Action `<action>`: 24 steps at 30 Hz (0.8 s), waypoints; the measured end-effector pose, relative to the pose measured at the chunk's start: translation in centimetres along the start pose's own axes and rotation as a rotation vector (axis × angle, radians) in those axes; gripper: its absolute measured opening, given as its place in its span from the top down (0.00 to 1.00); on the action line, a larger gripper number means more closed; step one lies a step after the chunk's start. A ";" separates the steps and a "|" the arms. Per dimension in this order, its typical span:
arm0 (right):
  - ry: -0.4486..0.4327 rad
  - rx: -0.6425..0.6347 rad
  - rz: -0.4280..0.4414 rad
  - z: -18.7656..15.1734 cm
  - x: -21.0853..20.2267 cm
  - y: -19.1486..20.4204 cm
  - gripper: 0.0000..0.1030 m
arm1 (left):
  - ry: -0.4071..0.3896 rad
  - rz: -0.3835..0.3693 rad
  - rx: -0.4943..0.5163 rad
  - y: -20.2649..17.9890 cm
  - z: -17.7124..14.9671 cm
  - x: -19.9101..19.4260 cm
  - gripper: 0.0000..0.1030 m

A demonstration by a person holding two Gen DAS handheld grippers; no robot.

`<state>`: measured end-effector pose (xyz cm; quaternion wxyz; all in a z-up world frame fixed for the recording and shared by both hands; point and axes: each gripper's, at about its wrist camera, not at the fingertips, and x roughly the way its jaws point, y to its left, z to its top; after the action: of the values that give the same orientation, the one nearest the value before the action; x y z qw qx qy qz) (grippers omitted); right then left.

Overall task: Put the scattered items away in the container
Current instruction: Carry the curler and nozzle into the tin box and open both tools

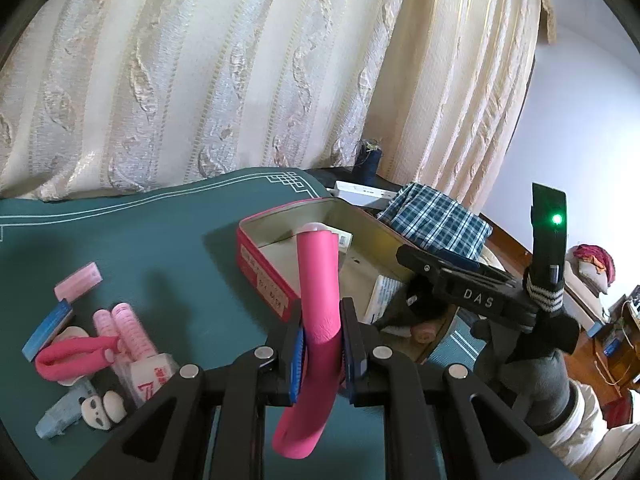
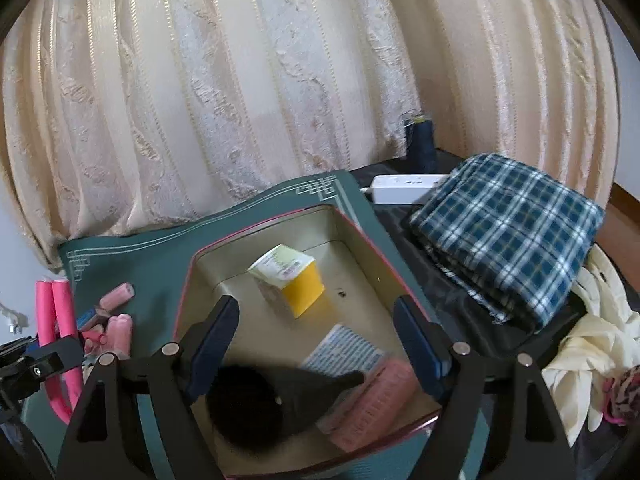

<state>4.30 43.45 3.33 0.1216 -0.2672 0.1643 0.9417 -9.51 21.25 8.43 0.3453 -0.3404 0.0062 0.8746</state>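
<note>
My left gripper (image 1: 322, 344) is shut on a bent pink foam curler (image 1: 318, 280), held above the green mat just left of the red tin (image 1: 260, 268). In the right wrist view the same curler (image 2: 56, 320) shows at the far left. My right gripper (image 2: 316, 312) stands open over the tin's cream inside (image 2: 360, 280), with nothing pressed between its pads. In the tin lie a yellow and white box (image 2: 292, 280), a blue-printed packet (image 2: 344, 356), a pink roller (image 2: 376, 404) and a blurred black thing (image 2: 260, 404). Several items stay scattered on the mat: pink rollers (image 1: 128, 332), another pink foam curler (image 1: 72, 360), a blue packet (image 1: 46, 330).
A green mat (image 1: 140, 232) covers the table, with a cream curtain close behind it. Right of the tin lie a folded plaid cloth (image 2: 508, 236), a white power strip (image 2: 404, 188), a dark blue thread spool (image 2: 422, 140) and cream gloves (image 2: 592, 340).
</note>
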 end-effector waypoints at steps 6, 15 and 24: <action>-0.063 0.040 -0.061 0.0 -1.3 -1.1 0.20 | 0.009 -0.023 0.012 -1.2 0.5 1.3 0.84; -0.117 0.013 -0.125 -0.1 -2.2 -0.8 0.20 | 0.005 -0.099 0.008 -2.6 2.4 4.2 0.84; -0.096 0.023 -0.125 -0.3 -1.8 -1.3 0.20 | -0.009 -0.116 -0.041 -2.4 3.6 7.0 0.69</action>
<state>6.32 44.25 3.78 0.1908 -0.2301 0.1521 0.9421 -13.82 28.15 7.53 0.3882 -0.3434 -0.0330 0.8546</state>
